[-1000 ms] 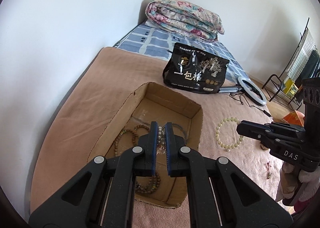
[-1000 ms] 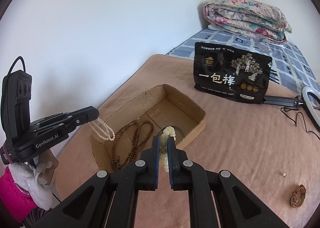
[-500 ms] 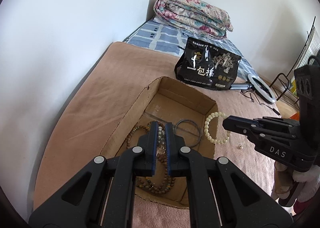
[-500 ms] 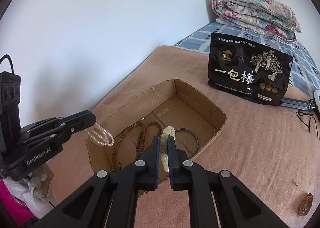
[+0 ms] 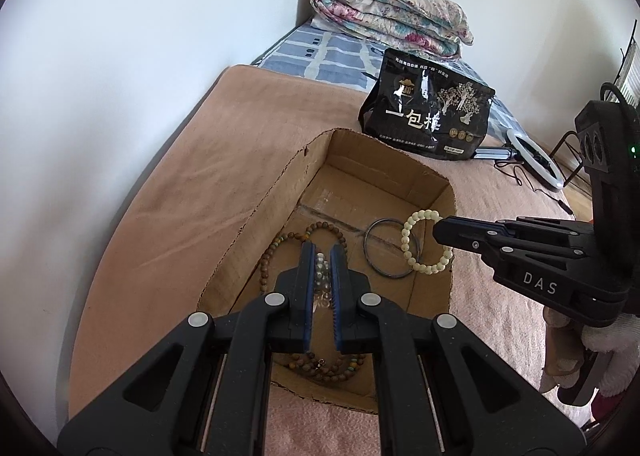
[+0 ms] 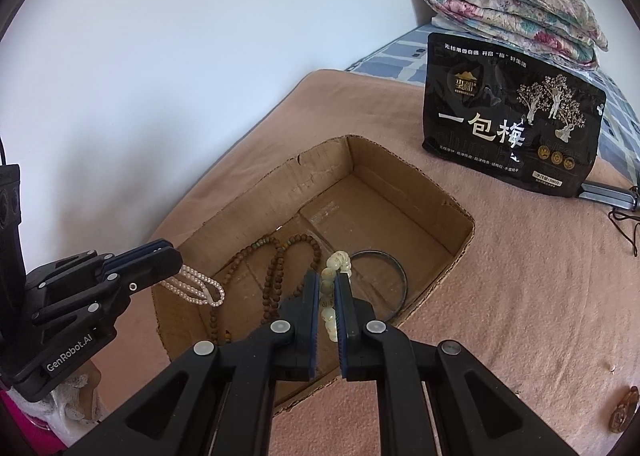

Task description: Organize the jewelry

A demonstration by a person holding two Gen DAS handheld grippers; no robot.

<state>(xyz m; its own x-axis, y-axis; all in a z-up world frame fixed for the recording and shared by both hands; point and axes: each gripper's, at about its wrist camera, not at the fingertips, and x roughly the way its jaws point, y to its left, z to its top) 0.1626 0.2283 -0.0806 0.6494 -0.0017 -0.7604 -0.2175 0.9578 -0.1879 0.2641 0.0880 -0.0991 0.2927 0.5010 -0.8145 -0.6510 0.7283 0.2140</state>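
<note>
While the left gripper (image 5: 322, 256) pinches a pearl strand (image 6: 196, 288) between its fingers, the right gripper (image 6: 328, 288) clamps a pale bead bracelet (image 5: 424, 242) over the cardboard box (image 5: 280, 192), toward its 3 o'clock wall.

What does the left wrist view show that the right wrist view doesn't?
Only the left wrist view shows the white ring light and the whole loop of the cream bead bracelet held by the right gripper.

Only the right wrist view shows the white pearl strand hanging from the left gripper, and a small brown trinket on the pink blanket.

Both show the open cardboard box, brown wooden bead necklace, dark thin bangle and black snack bag.
</note>
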